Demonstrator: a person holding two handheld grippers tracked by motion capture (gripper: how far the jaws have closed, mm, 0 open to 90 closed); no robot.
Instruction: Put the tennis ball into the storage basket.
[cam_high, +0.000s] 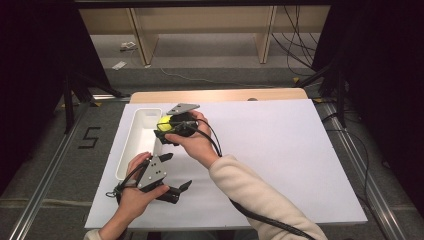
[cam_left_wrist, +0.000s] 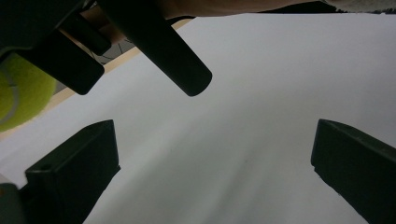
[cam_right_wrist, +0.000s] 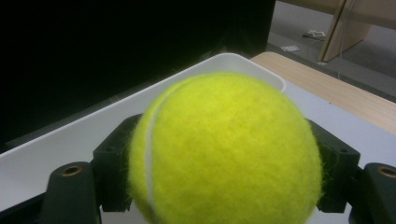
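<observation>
Big white board (cam_high: 280, 165) under both grippers, long white tray (cam_high: 131, 150) just past the right gripper (cam_high: 165, 131), which squeezes a yellow tennis ball (cam_high: 164, 123) above the tray's edge, left gripper (cam_high: 176, 176) spread wide, holding nothing

And here we are in what looks like a lab or recording studio bay, not a home. A white board (cam_high: 280, 150) covers a light wooden table (cam_high: 220, 94), which stands on grey carpet tiles with a taped "5" (cam_high: 89, 137) marking the floor. Black curtains (cam_high: 30, 75) close in both sides, metal rails (cam_high: 45, 175) run along the floor, dark stand legs (cam_high: 75, 90) brace at the corners, and loose cables (cam_high: 295, 45) trail past bare wooden shelving (cam_high: 205, 25) behind.
</observation>
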